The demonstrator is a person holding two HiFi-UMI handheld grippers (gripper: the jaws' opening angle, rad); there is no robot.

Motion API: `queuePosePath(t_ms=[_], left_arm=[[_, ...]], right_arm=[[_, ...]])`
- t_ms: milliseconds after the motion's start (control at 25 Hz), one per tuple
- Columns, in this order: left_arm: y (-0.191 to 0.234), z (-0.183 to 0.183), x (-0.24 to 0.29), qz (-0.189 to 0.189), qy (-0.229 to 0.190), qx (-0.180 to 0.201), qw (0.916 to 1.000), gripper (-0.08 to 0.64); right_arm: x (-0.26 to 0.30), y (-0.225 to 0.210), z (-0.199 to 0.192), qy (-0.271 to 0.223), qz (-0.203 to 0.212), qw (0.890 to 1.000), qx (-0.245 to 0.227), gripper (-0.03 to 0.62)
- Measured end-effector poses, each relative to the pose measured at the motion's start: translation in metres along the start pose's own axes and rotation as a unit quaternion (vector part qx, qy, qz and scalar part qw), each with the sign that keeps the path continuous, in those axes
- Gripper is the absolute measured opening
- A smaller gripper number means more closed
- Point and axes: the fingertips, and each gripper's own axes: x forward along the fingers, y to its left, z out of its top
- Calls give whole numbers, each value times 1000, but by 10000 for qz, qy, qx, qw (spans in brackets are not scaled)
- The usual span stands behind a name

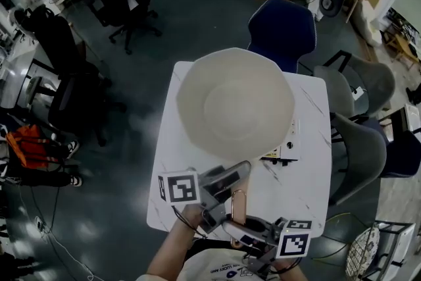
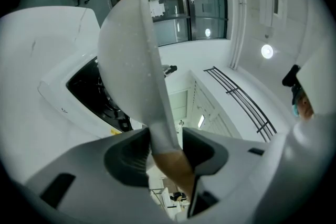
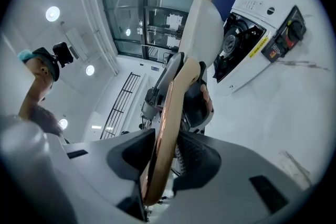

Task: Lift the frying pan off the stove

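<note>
Beneath frying pan (image 1: 233,102), stove (image 1: 287,145) was largely hidden. By left gripper (image 1: 231,185), pan handle (image 1: 237,208) was partly covered. By bottom edge, right gripper (image 1: 237,229) was partly cut off. Print on stove label (image 1: 271,156) was too small to be read.

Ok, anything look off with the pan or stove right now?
Nothing stands out. The frying pan looks empty, left gripper and right gripper both clamp its handle, and the stove sits flat on the table.
</note>
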Motion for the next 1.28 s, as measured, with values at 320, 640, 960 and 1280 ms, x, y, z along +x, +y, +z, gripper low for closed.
queuePosePath(t_ms=[320, 640, 960, 1280], left_arm=[[-8, 0, -22, 105, -255, -19, 9996, 187], [-14, 2, -43, 109, -493, -32, 9987, 187], [-20, 2, -55, 151, -581, 57, 9982, 187], [-21, 4, -64, 200, -608, 64, 9979, 189]], right_arm=[[8, 16, -14, 233, 217, 9995, -3, 129], [10, 27, -23, 418, 338, 9985, -94, 129], [14, 35, -31, 563, 435, 9974, -120, 129], [19, 40, -35, 671, 489, 9965, -121, 129]])
